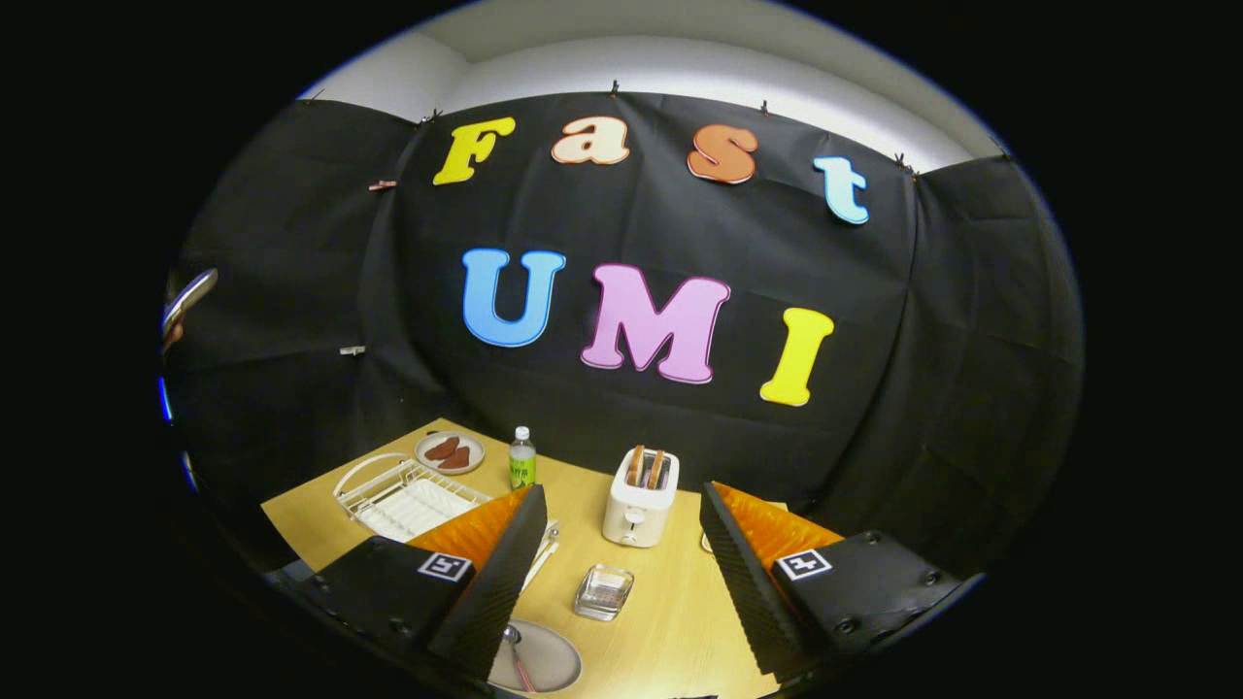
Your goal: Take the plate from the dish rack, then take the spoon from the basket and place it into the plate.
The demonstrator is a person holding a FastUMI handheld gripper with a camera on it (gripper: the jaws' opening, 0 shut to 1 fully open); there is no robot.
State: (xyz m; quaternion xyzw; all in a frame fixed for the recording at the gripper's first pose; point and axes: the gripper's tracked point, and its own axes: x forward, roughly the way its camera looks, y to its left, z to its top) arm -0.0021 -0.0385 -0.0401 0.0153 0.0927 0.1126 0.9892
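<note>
Spoon [515, 652] already lies in the plate [549, 660] on the table [670, 621]. Claw [621, 582] released, holding nothing. Task looks done.

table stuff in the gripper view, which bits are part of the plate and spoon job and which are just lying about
Part of the job:
- plate near the left finger
- spoon lying in that plate
- dish rack
- hand-held gripper, fingers open, holding nothing

Just lying about:
- toaster with bread slices in its slots
- bottle
- small plate of food
- glass dish
</note>
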